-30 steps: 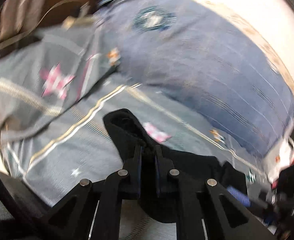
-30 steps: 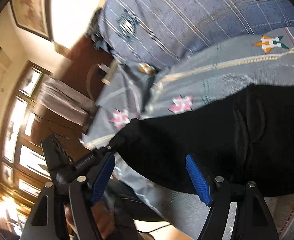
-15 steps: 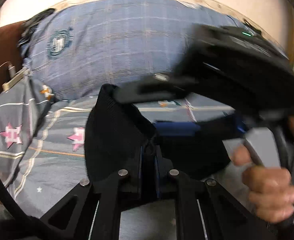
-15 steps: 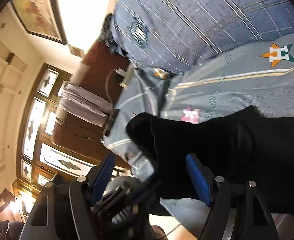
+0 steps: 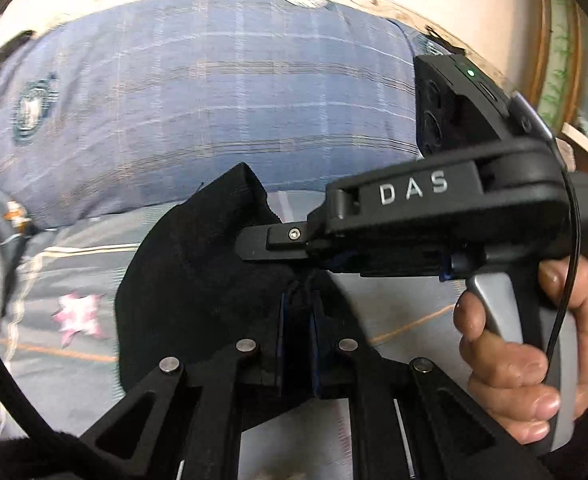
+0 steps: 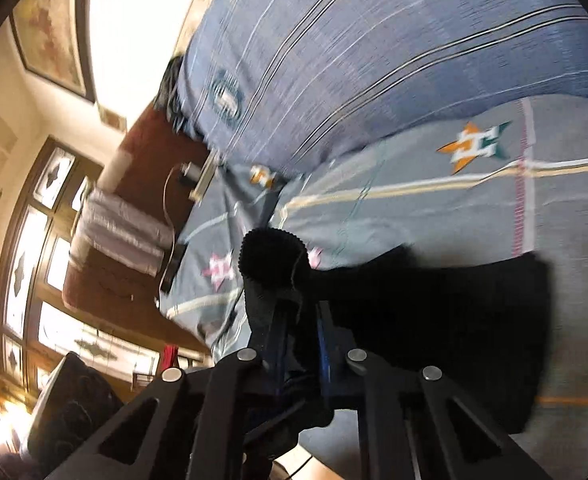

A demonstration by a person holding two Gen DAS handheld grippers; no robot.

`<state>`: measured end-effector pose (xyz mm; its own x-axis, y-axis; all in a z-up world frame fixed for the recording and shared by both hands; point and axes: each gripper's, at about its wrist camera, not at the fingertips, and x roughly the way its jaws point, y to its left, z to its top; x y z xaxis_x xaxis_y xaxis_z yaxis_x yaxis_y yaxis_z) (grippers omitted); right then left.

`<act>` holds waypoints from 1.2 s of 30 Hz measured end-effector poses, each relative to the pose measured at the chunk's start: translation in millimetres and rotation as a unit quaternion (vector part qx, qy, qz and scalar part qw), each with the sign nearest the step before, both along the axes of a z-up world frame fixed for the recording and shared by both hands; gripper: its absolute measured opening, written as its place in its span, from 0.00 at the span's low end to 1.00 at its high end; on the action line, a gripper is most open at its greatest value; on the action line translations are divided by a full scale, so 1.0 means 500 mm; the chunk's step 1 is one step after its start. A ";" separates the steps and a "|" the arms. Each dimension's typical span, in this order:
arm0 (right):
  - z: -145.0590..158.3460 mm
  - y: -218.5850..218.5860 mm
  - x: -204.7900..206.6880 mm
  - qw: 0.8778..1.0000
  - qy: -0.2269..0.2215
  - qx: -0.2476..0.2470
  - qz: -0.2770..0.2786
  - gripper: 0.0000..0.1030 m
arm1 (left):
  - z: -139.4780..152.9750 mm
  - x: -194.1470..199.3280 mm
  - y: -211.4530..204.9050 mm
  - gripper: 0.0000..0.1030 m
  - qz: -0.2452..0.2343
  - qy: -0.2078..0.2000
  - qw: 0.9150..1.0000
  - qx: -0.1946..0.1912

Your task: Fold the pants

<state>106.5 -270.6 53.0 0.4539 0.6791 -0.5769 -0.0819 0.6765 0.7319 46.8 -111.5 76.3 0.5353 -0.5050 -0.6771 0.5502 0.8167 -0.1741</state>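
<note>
Pants (image 5: 198, 280): black, bunched, ribbed edge

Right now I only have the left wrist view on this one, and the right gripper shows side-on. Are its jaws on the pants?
Observer: Yes. In the right wrist view the right gripper is closing, with a bunched edge of the black pants between its blue pads.
Operator: Where is the rest of the pants?
Observer: It trails off to the right, spread over the grey star-print bedsheet.
Operator: Anything beside the bed?
Observer: A brown side table with a cable on it.
</note>
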 end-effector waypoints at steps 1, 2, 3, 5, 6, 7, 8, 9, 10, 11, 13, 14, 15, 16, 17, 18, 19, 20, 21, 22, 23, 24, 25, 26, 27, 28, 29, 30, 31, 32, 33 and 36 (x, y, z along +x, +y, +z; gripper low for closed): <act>0.000 -0.022 -0.003 1.000 0.003 -0.004 -0.014 0.13 | -0.003 0.006 -0.014 0.10 -0.009 0.007 1.000 -0.001; -0.002 -0.038 -0.006 1.000 0.008 -0.006 -0.023 0.13 | -0.010 0.012 -0.030 0.10 -0.019 0.013 1.000 0.001; -0.008 -0.060 -0.009 0.999 0.016 -0.007 -0.035 0.13 | -0.022 0.019 -0.046 0.10 -0.026 0.021 0.999 0.004; -0.033 -0.103 -0.012 0.997 0.042 -0.014 -0.061 0.13 | -0.056 0.034 -0.072 0.10 -0.033 0.042 0.998 0.015; -0.050 -0.121 -0.011 0.995 0.059 -0.015 -0.076 0.13 | -0.079 0.044 -0.084 0.10 -0.033 0.056 0.998 0.026; -0.075 -0.142 -0.008 0.992 0.084 -0.014 -0.091 0.13 | -0.097 0.052 -0.090 0.10 -0.033 0.065 0.997 0.032; -0.089 -0.150 -0.007 0.990 0.096 -0.015 -0.098 0.13 | -0.108 0.058 -0.091 0.10 -0.033 0.070 0.996 0.035; -0.103 -0.162 -0.006 0.988 0.110 -0.016 -0.105 0.13 | -0.119 0.060 -0.095 0.10 -0.032 0.076 0.996 0.036; -0.117 -0.170 -0.004 0.986 0.122 -0.015 -0.109 0.13 | -0.121 0.045 -0.104 0.10 -0.031 0.080 0.996 0.034; -0.126 -0.175 -0.001 0.985 0.129 -0.014 -0.111 0.13 | -0.126 0.048 -0.103 0.10 -0.031 0.085 0.995 0.031; -0.141 -0.184 0.000 0.984 0.139 -0.016 -0.113 0.13 | -0.129 0.049 -0.101 0.10 -0.032 0.084 0.996 0.031; -0.147 -0.185 0.003 0.983 0.145 -0.017 -0.113 0.13 | -0.127 0.050 -0.101 0.10 -0.032 0.081 0.996 0.033; -0.150 -0.183 0.001 0.983 0.147 -0.017 -0.112 0.13 | -0.120 0.047 -0.099 0.10 -0.034 0.076 0.996 0.036; -0.151 -0.182 0.002 0.983 0.147 -0.014 -0.111 0.13 | -0.113 0.042 -0.099 0.10 -0.036 0.070 0.996 0.035; -0.146 -0.182 0.001 0.983 0.144 -0.011 -0.110 0.13 | -0.105 0.034 -0.103 0.10 -0.037 0.066 0.997 0.034; -0.140 -0.183 -0.002 0.984 0.141 -0.010 -0.109 0.13 | -0.101 0.028 -0.111 0.10 -0.040 0.064 0.997 0.031; -0.129 -0.185 -0.006 0.985 0.133 -0.008 -0.110 0.13 | -0.099 0.027 -0.112 0.10 -0.043 0.064 0.997 0.028; -0.120 -0.188 -0.012 0.986 0.126 -0.008 -0.110 0.13 | -0.099 0.027 -0.115 0.10 -0.043 0.063 0.997 0.027; -0.115 -0.177 -0.011 0.986 0.122 -0.009 -0.111 0.13 | -0.104 0.025 -0.121 0.10 -0.043 0.064 0.997 0.030; -0.113 -0.178 -0.012 0.986 0.120 -0.013 -0.111 0.13 | -0.113 0.027 -0.127 0.10 -0.043 0.067 0.996 0.035; -0.116 -0.176 -0.011 0.986 0.123 -0.014 -0.113 0.13 | -0.125 0.032 -0.133 0.10 -0.044 0.072 0.996 0.040; -0.123 -0.179 -0.011 0.985 0.130 -0.016 -0.115 0.13 | -0.140 0.036 -0.139 0.11 -0.047 0.078 0.995 0.045; -0.136 -0.181 -0.010 0.983 0.143 -0.021 -0.117 0.13 | -0.148 0.037 -0.140 0.11 -0.049 0.082 0.994 0.048; -0.147 -0.182 -0.009 0.980 0.155 -0.031 -0.120 0.13 | -0.152 0.038 -0.138 0.11 -0.050 0.085 0.994 0.045; -0.155 -0.181 -0.008 0.977 0.167 -0.043 -0.122 0.14 | -0.146 0.037 -0.130 0.15 -0.050 0.090 0.994 0.036; -0.157 -0.184 -0.010 0.977 0.169 -0.037 -0.122 0.14 | -0.139 0.037 -0.121 0.24 -0.052 0.098 0.993 0.027; -0.150 -0.184 -0.013 0.978 0.164 -0.030 -0.121 0.13 | -0.125 0.036 -0.106 0.30 -0.056 0.110 0.992 0.010; -0.140 -0.184 -0.016 0.980 0.154 -0.029 -0.119 0.13 | -0.113 0.035 -0.093 0.40 -0.057 0.111 0.992 -0.002; -0.113 -0.182 -0.022 0.984 0.128 -0.040 -0.118 0.13 | -0.097 0.029 -0.077 0.49 -0.054 0.104 0.993 -0.012; -0.094 -0.181 -0.026 0.986 0.110 -0.052 -0.118 0.14 | -0.078 0.021 -0.062 0.52 -0.051 0.090 0.994 -0.018; -0.069 -0.178 -0.033 0.987 0.088 -0.064 -0.118 0.16 | -0.059 0.018 -0.043 0.59 -0.045 0.072 0.996 -0.020; -0.023 -0.166 -0.048 0.991 0.047 -0.059 -0.106 0.49 | -0.030 0.019 0.003 0.61 -0.022 0.042 0.999 0.002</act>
